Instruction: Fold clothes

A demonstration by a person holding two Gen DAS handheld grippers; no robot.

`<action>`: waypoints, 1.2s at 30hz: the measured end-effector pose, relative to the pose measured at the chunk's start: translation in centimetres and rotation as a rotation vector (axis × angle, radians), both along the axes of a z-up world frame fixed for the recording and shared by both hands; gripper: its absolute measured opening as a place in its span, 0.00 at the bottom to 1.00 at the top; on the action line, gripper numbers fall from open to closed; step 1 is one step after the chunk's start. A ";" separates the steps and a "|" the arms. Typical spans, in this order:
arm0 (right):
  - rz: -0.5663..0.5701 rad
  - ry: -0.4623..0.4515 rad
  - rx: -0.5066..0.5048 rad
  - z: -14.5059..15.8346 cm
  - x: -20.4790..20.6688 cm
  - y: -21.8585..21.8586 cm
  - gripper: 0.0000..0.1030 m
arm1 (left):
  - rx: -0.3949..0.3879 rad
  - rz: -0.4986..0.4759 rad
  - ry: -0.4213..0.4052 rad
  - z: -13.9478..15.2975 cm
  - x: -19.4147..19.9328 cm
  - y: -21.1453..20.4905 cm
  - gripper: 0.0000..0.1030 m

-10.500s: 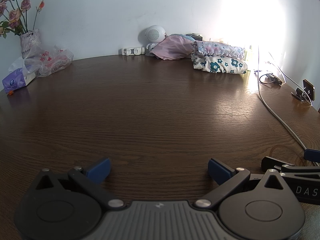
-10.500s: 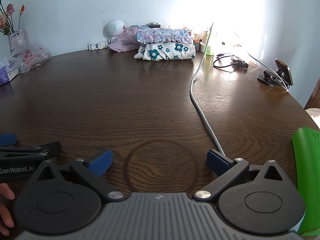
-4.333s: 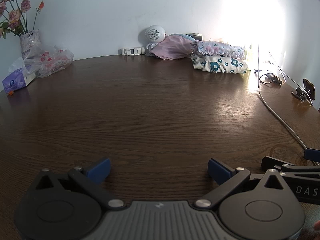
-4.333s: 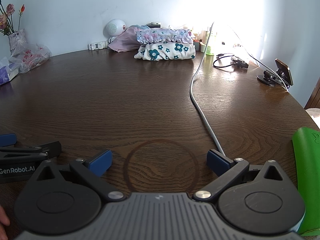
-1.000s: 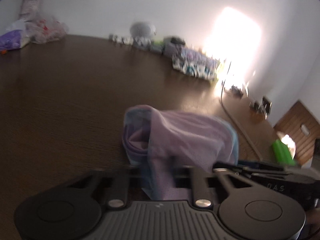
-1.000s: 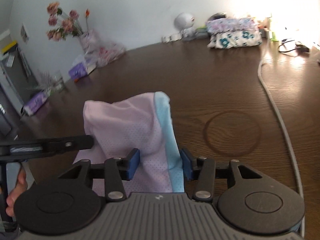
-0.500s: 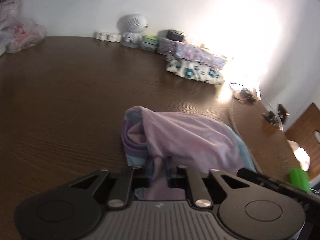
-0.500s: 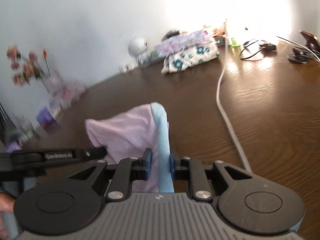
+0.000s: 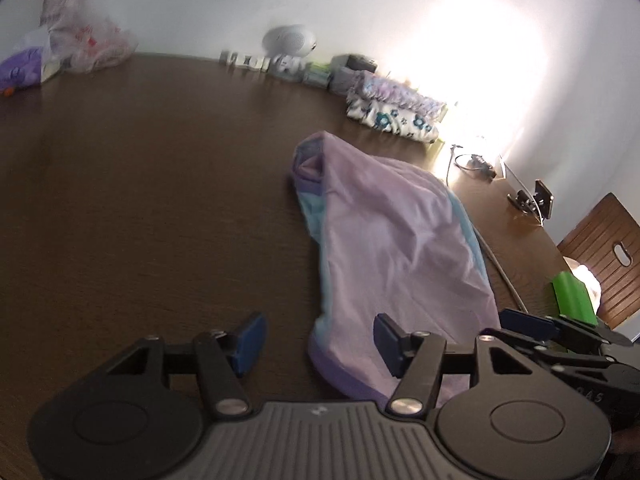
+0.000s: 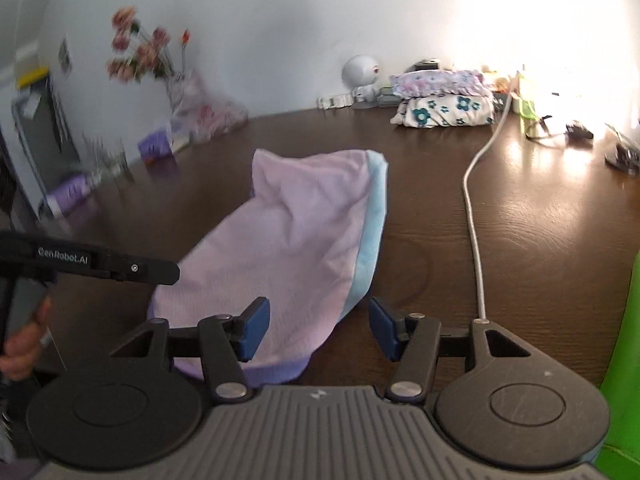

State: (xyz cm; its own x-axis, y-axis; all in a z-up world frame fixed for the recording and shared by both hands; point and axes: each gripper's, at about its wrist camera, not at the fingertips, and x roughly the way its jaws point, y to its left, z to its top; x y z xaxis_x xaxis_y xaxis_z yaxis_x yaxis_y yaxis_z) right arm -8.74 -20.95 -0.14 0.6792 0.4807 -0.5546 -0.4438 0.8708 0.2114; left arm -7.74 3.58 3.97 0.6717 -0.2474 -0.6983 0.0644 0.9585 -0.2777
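Observation:
A pale pink garment [image 9: 392,248] with light blue side panels and a purple waistband lies loosely spread on the dark wooden table [image 9: 140,200]; it also shows in the right wrist view [image 10: 296,248]. My left gripper [image 9: 318,340] is open at the waistband's left corner, the hem lying between its fingers. My right gripper [image 10: 318,330] is open over the garment's near edge, holding nothing. The right gripper's body shows in the left wrist view [image 9: 560,332].
A stack of folded floral clothes [image 10: 444,102] sits at the back by the wall, beside a white round camera [image 10: 362,72]. A grey cable [image 10: 474,216] runs down the table's right side. Flowers and bags [image 10: 192,108] stand at the left. A green object [image 10: 624,360] lies at the right edge.
Both grippers were shut on the pink garment half a second ago and have now opened and let it go. The garment has dropped and lies stretched out on the table.

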 end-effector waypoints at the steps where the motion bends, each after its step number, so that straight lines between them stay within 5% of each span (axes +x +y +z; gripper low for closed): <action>1: 0.005 0.000 -0.010 0.0 -0.1 0.2 0.54 | 0.005 -0.008 -0.001 0.1 -0.3 -0.4 0.57; 7: 0.001 -0.043 -0.127 -0.3 -1.0 1.7 0.52 | 0.063 -0.088 0.019 0.3 -0.8 -3.0 0.51; 8: -0.011 -0.053 -0.143 -0.4 -1.1 1.9 0.44 | 0.082 -0.103 0.023 0.3 -0.6 -3.4 0.35; 9: -0.022 -0.063 -0.151 -0.4 -1.0 2.1 0.27 | 0.096 -0.116 0.027 0.3 -0.4 -3.9 0.08; 10: -0.031 -0.071 -0.157 -0.4 -0.9 2.2 0.17 | 0.087 -0.127 0.035 0.2 -0.1 -4.0 0.01; 11: -0.039 -0.067 -0.154 -0.3 -0.7 2.3 0.05 | 0.075 -0.137 0.041 0.2 0.2 -4.1 0.02; 16: -0.076 -0.056 -0.014 2.1 -0.9 0.6 0.03 | 0.000 -0.183 -0.105 2.5 0.2 -3.7 0.01; 23: -0.085 -0.241 0.037 12.1 -2.3 -1.1 0.03 | -0.128 -0.218 -0.418 12.0 -1.4 -2.1 0.00; 29: -0.071 -0.529 -0.007 25.8 -6.1 -0.7 0.03 | -0.176 -0.188 -0.768 23.9 -5.3 -0.2 0.00; 33: -0.089 -0.717 -0.046 32.9 -9.4 0.4 0.03 | -0.151 -0.175 -0.922 30.2 -7.7 -0.3 0.00; 36: -0.096 -0.796 -0.037 36.4 -10.3 0.3 0.03 | -0.110 -0.170 -0.964 33.3 -7.6 -0.7 0.01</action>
State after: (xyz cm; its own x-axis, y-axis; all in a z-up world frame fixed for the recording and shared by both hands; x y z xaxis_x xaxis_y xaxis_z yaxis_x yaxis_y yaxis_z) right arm -19.05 -20.61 36.28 0.9152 0.3907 0.0988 -0.3718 0.9132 -0.1667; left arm -15.39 2.92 37.25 0.8910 -0.4241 0.1623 0.4445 0.8875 -0.1214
